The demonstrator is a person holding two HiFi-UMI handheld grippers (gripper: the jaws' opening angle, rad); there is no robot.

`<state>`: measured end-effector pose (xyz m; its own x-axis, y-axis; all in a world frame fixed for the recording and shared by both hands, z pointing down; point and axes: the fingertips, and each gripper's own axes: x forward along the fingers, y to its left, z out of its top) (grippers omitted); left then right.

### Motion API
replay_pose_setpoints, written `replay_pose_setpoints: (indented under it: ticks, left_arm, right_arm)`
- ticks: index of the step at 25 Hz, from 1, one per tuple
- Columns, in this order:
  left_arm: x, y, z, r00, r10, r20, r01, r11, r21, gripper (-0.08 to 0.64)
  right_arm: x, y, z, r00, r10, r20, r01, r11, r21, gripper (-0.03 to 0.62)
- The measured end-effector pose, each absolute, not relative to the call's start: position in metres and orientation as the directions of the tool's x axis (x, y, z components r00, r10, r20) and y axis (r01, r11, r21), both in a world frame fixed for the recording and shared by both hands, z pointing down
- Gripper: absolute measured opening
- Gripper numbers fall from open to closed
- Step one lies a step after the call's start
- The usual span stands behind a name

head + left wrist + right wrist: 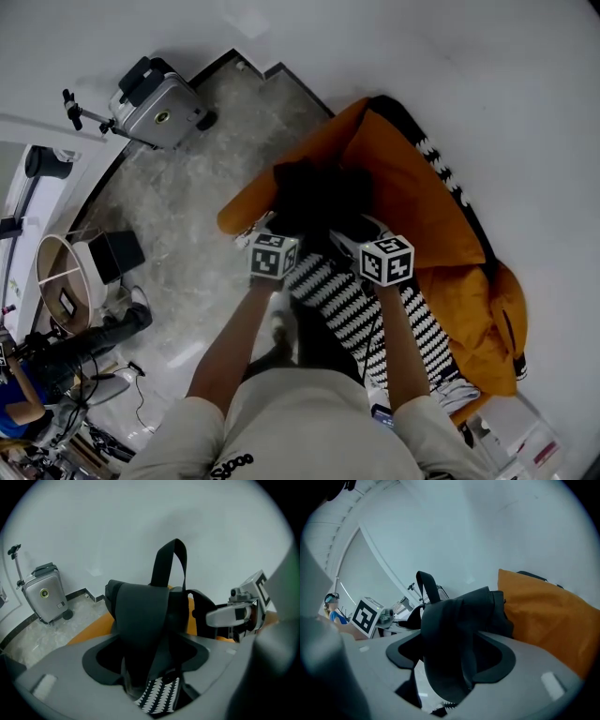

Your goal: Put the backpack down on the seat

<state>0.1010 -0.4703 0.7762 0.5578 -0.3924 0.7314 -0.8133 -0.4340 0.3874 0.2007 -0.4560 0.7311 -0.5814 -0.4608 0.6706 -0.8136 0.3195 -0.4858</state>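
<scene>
The backpack (314, 192) sits on the orange seat (417, 183). The left gripper (149, 667) and right gripper (451, 665) hold their jaws wide apart, with black straps (140, 620) between them

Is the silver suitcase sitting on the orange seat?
No, the silver suitcase stands on the stone floor, well apart from the orange seat.

Orange seat (412, 202), black backpack (314, 192) on it, suitcase (159, 108) on floor (216, 150)
</scene>
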Motion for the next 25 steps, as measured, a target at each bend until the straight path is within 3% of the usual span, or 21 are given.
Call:
replay_pose_setpoints:
  ticks: [4, 25]
  left_arm:
    - [0.095, -0.464, 0.777, 0.569, -0.377, 0.731, -0.808, -0.421, 0.412, 0.333]
    - [0.024, -0.428, 0.736, 0.543, -0.484, 0.686, -0.834, -0.403, 0.377, 0.331]
  right_arm:
    - [0.196, -0.449, 0.730, -0.574, -0.447, 0.685, -0.819, 0.327, -0.473, 0.325]
    - [0.203, -0.414, 0.684, -0.501, -0.539, 0.677, -0.865, 0.299, -0.403, 0.304]
